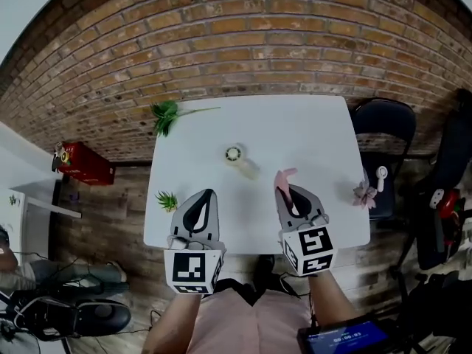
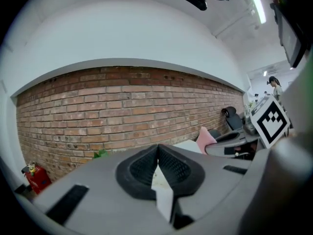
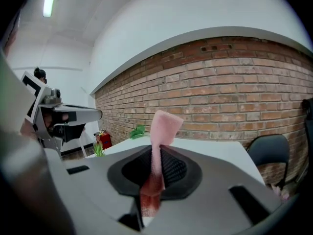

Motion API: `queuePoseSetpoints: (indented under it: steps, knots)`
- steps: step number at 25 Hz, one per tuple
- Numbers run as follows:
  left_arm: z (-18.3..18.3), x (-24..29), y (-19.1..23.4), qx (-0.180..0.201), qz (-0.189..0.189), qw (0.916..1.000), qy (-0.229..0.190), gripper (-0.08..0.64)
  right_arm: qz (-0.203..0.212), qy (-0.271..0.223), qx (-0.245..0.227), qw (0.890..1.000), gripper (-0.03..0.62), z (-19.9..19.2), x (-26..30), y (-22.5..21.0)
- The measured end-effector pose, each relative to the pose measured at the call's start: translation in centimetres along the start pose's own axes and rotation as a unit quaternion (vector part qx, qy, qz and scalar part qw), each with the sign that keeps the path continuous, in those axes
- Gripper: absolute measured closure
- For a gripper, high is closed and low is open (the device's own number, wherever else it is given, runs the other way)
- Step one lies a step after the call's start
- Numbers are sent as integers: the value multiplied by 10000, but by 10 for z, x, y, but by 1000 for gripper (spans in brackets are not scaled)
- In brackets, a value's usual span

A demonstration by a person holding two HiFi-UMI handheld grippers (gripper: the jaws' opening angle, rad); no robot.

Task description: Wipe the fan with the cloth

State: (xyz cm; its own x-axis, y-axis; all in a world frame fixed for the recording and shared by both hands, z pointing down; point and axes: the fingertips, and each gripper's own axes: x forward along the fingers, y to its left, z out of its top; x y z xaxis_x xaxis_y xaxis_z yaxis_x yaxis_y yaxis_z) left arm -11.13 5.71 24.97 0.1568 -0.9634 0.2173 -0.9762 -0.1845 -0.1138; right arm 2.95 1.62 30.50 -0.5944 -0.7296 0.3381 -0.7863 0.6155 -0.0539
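— Right tongs [image 3: 157, 156] are clamped on the pink cloth [image 3: 164, 125], and a strip of it stands up past the tips. What about the other pair?

— Left tongs [image 2: 158, 155] are pressed together with nothing between them. Both pairs hang side by side over the near edge of the white bench [image 1: 295, 124], pointing across it.

— And the fan [image 1: 236, 155]?

— I take it to be the small round-headed thing with a pale handle lying mid-bench. It's beyond the tips, between the two pairs and well clear of both. It's small, so I can't be sure.

— So no wiping yet.

— No. I'd judge this the approach: cloth in grip, fan untouched. Next, the right pair needs to carry the cloth forward and leftward onto the fan's head. The left pair would have to open and pin the handle, or the light fan will likely skid under the cloth.

— Anything in the way?

— One green plant [image 1: 167, 200] sits by the bench's left edge and a pinkish flower [image 1: 364, 195] by the right. Both look off the path.
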Motion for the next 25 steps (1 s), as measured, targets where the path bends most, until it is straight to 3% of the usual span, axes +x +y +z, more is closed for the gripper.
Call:
queuePoseSetpoints:
  steps: [5,11,18,25]
  knots:
    - [28,23,9,37,57,9997,-247,548,29,-126,-130,9998,554,24,26,-17]
    - [28,51,37,-35,103,9997,-241,548,-3,60,-167,9998,554,26,61,-24]
    - [-3,91,60,-240,-137,9996,80,548,-118,663,-60,9977,554,-9,110,-34]
    - [-46,124,69,-388,-401,9975,435,548,-184,1492,81,9886,554,-75,159,-52]
